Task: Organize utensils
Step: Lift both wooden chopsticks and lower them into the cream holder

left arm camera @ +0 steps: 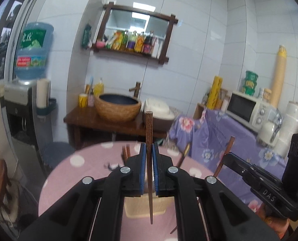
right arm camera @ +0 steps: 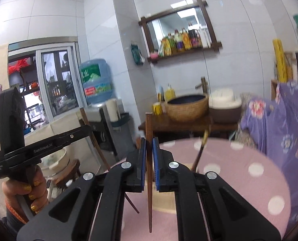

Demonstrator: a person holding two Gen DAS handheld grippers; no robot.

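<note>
A: Above the pink dotted table [left arm camera: 84, 160], both grippers are up in the air, each with one brown chopstick. The left gripper [left arm camera: 149, 150] has its blue pads clamped on a chopstick [left arm camera: 149, 128] that stands nearly upright, thick end up and thin tip hanging low

B: Same on the other side: the right gripper [right arm camera: 149, 146] is clamped on its own chopstick [right arm camera: 149, 126], also upright, tip pointing down over the table. From the left camera the right gripper shows off to the right, so the two are side by side and apart

A: There's a pale basket [left arm camera: 144, 206] just under the left gripper. That looks to me like the place for them, though blur hides much of it

B: More chopsticks seem to stick up near it [left arm camera: 126, 152], hard to say how many

A: My advice: hold the squeeze firm, since a thin stick can swivel between pads. Keep the sticks vertical and line each tip over the basket before lowering

B: And go one at a time, so the grippers don't knock together. Let go only once the tip is well inside
</note>
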